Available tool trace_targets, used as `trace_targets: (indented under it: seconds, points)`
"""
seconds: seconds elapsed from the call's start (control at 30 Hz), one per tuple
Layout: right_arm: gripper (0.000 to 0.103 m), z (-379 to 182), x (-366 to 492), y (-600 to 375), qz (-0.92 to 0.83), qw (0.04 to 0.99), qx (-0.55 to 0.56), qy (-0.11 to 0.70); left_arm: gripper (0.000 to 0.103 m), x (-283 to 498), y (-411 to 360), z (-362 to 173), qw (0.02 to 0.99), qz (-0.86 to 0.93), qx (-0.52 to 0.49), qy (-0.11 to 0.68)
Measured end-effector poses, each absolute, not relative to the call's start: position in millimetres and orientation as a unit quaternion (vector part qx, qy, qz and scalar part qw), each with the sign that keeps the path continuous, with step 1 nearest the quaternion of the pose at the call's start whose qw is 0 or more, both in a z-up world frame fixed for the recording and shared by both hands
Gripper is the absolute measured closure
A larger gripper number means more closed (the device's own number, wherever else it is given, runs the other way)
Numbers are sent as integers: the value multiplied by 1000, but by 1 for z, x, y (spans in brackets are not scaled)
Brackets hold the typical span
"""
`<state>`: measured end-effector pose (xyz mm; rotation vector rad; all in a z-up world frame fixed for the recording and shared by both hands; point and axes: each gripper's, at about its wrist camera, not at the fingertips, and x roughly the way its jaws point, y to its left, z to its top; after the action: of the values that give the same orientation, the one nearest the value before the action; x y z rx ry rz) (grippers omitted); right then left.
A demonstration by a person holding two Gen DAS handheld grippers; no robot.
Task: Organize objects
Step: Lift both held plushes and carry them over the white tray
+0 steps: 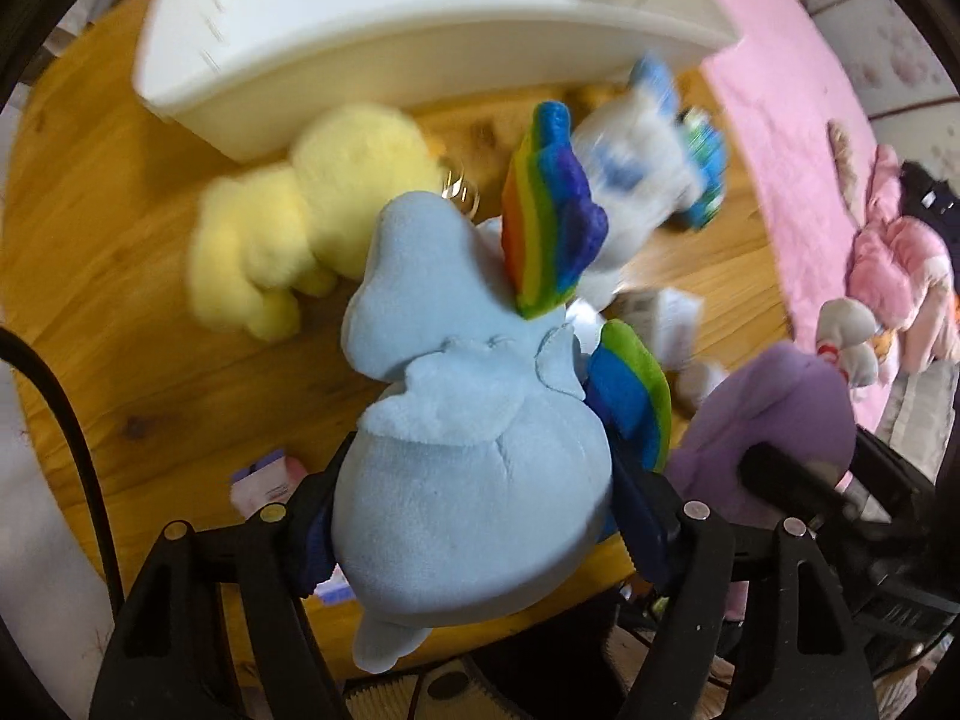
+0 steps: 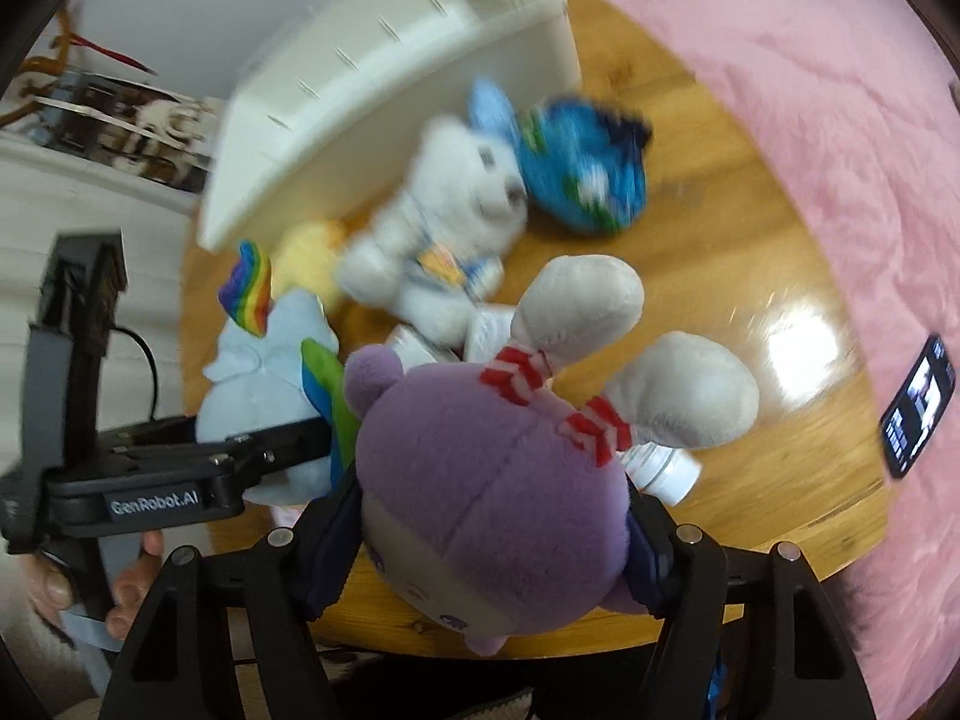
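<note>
1. Over on the left, the left hand-held gripper [image 1: 474, 534] pinches a soft light-blue plush pony with a rainbow mane [image 1: 474, 420], pads pressed into its rounded body, clear above the round wooden surface [image 1: 120, 372].
2. Centre stage, a white slotted plastic bin [image 1: 360, 36] waits at the far edge, with a fluffy yellow plush [image 1: 300, 222] and a white bear plush [image 2: 444, 222] lying before it.
3. On the right, the right hand-held gripper [image 2: 492, 540] clamps a purple plush with grey ears and red-striped bows [image 2: 498, 480].
4. Both toys look lifted, so carrying is under way; next each needs swinging above the bin before release.
</note>
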<state>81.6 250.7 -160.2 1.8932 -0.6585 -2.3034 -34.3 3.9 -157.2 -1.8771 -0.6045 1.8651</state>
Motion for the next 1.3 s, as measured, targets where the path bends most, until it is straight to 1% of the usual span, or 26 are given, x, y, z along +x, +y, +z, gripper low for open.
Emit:
trace_targets:
  seconds: [0.03,0.1,0.13,0.17,0.27,0.3,0.4,0.5,0.57,0.6,0.8,0.9,1.13,1.3]
  points:
    - [30,-144,82,254,-763,49,608,-214,25,-36,-4,-147,209,679,-666,-225]
    - [30,-128,76,266,-779,57,589,-209,25,-29,-21,-122,202,698,-642,-243]
    - [30,-116,64,270,-787,61,580,-204,25,-37,-31,-121,199,705,-634,-249]
    - [30,-99,63,273,-796,67,568,-198,25,-31,-37,-110,193,714,-621,-257]
    - [30,-58,56,292,-817,86,541,-180,25,-27,-50,-102,177,739,-588,-277]
    - [30,-61,45,294,-822,92,534,-173,25,-22,-52,-99,251,762,-570,-178]
    - [30,-37,40,289,-836,116,516,-150,24,-28,-90,-60,238,785,-538,-194]
    - [30,-19,31,287,-845,141,502,-124,24,-26,-91,-34,212,809,-507,-207]
    - [30,-8,25,283,-846,172,495,-96,24,-26,-72,-31,192,822,-492,-213]
    - [30,-1,12,277,-847,180,492,-86,24,-41,-42,-33,183,827,-486,-214]
    - [30,25,-8,276,-857,207,470,-47,24,-52,-41,-3,118,853,-462,-214]
    - [29,39,-23,276,-863,206,459,-35,24,-43,-49,18,92,859,-454,-217]
    - [28,54,-70,264,-873,184,451,-29,24,-64,-62,45,75,872,-436,-210]
    - [28,48,-109,253,-871,149,466,-41,24,-106,-57,43,100,872,-435,-200]
